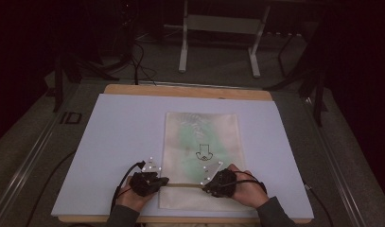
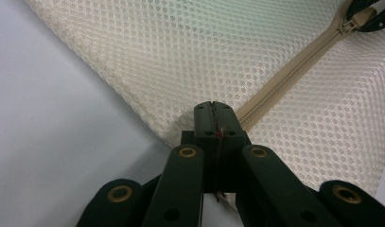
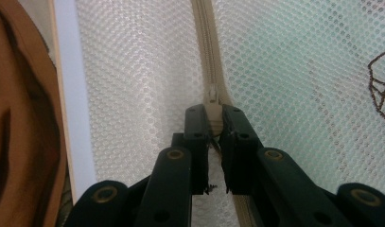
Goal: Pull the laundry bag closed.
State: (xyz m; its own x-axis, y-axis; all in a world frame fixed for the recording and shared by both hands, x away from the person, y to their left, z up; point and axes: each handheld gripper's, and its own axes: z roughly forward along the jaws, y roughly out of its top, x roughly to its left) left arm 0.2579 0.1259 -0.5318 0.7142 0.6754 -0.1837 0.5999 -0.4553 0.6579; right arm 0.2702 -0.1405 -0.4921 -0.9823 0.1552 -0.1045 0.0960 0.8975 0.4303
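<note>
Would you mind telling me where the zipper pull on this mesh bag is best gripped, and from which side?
Grip the flat tab of the zipper pull, jaws on its two broad faces, coming along the zipper line, as the right gripper does. The left gripper pinches the mesh bag at the zipper's end.

Cream honeycomb-mesh bag (image 1: pixel 201 142), beige zipper (image 3: pixel 210 56)

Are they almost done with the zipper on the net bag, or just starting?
Seemingly just starting. Done: both grippers have their hold. The left gripper is shut on the mesh bag at the zipper's end, and the right gripper is shut on the zipper pull. In hand: bag held flat, pull gripped. Left: sliding the pull along; whether it's opening or closing can't be told.
</note>
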